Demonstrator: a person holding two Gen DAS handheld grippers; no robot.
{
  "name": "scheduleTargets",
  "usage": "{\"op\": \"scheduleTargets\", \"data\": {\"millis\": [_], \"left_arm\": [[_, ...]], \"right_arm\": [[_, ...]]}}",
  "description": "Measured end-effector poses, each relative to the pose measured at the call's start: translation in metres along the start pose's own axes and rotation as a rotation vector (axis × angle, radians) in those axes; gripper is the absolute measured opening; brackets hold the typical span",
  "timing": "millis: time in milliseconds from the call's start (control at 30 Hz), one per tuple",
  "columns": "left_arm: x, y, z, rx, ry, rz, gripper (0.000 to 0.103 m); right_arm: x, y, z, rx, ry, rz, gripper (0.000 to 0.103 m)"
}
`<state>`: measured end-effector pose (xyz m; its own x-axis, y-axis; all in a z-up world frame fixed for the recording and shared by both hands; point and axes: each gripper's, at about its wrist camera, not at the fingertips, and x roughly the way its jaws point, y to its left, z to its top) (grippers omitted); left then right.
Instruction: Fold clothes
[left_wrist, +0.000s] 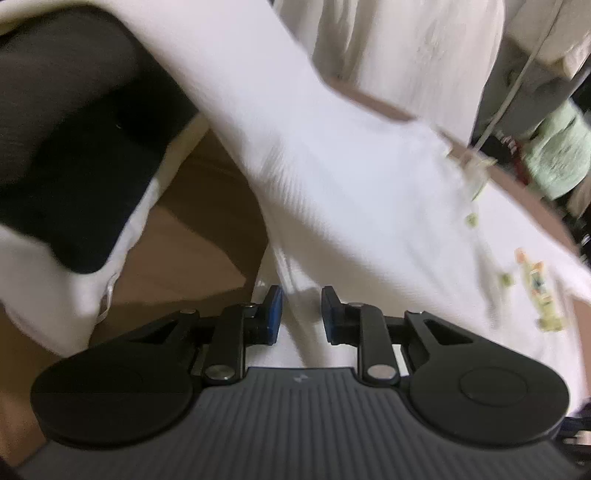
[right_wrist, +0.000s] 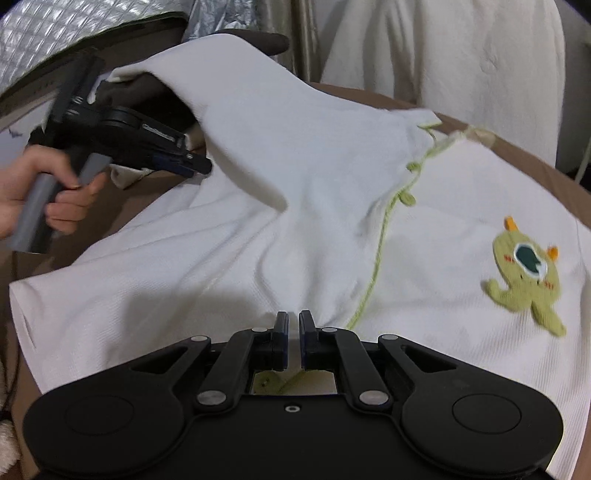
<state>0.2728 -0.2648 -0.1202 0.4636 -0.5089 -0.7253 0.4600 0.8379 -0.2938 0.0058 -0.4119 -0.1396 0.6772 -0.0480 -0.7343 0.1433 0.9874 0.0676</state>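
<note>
A white child's garment (right_wrist: 258, 236) with green trim and a green monster patch (right_wrist: 524, 273) lies on a brown surface (right_wrist: 535, 155). My right gripper (right_wrist: 293, 334) is nearly closed, pinching the cloth near the green-trimmed edge. My left gripper (left_wrist: 301, 314) has its jaws apart around a fold of the white garment (left_wrist: 332, 192), which drapes over and ahead of it. In the right wrist view the left gripper (right_wrist: 199, 166) sits at the left, held by a hand, under a lifted sleeve.
A dark cushion or object (left_wrist: 74, 147) lies at the left under the cloth. White bedding (right_wrist: 443, 48) hangs behind the surface. A quilted silver cover (right_wrist: 74, 29) is at the far left. Green clothing (left_wrist: 557, 155) sits at the right.
</note>
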Motion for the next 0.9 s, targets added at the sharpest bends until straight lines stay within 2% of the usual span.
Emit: {"op": "scheduleTargets", "data": {"millis": [100,133,167,200,233,267,433,567,700,767,900], "left_arm": [[0.012,-0.001,0.001,-0.004,-0.003,0.005,0.022],[0.012,-0.004,0.001,0.021,-0.009,-0.001,0.014],[0.011,-0.012,0.001,0.088,-0.008,0.022,0.003],[0.01,-0.02,0.001,0.155,-0.008,0.045,0.002],[0.008,-0.025,0.001,0.193,-0.019,0.081,0.002],[0.003,-0.026,0.003,0.191,-0.045,0.097,0.002],[-0.022,-0.013,0.011,0.13,-0.15,0.169,0.002],[-0.034,0.009,0.011,0.067,-0.169,0.266,0.002],[-0.04,0.026,0.013,0.003,-0.2,0.263,0.002],[-0.03,0.02,0.011,0.037,-0.193,0.289,0.002],[0.011,0.025,0.003,0.083,-0.097,0.36,0.003]], "right_arm": [[-0.005,-0.005,-0.001,-0.009,0.003,0.01,0.008],[-0.006,-0.005,-0.002,-0.018,0.005,0.009,0.009],[-0.006,-0.005,-0.003,-0.029,0.007,0.005,0.012],[-0.006,-0.006,-0.004,-0.042,0.008,-0.007,0.016],[-0.005,-0.008,-0.004,-0.055,0.008,-0.024,0.028],[-0.003,-0.011,-0.005,-0.062,0.009,-0.036,0.032],[0.0,-0.029,-0.006,0.015,0.017,-0.025,0.032],[-0.001,-0.034,-0.011,0.028,0.021,-0.041,0.032],[-0.004,-0.041,-0.015,0.063,0.016,-0.038,0.032],[-0.008,-0.042,-0.017,0.081,0.005,-0.018,0.032],[-0.014,-0.037,-0.017,0.105,-0.008,0.058,0.032]]}}
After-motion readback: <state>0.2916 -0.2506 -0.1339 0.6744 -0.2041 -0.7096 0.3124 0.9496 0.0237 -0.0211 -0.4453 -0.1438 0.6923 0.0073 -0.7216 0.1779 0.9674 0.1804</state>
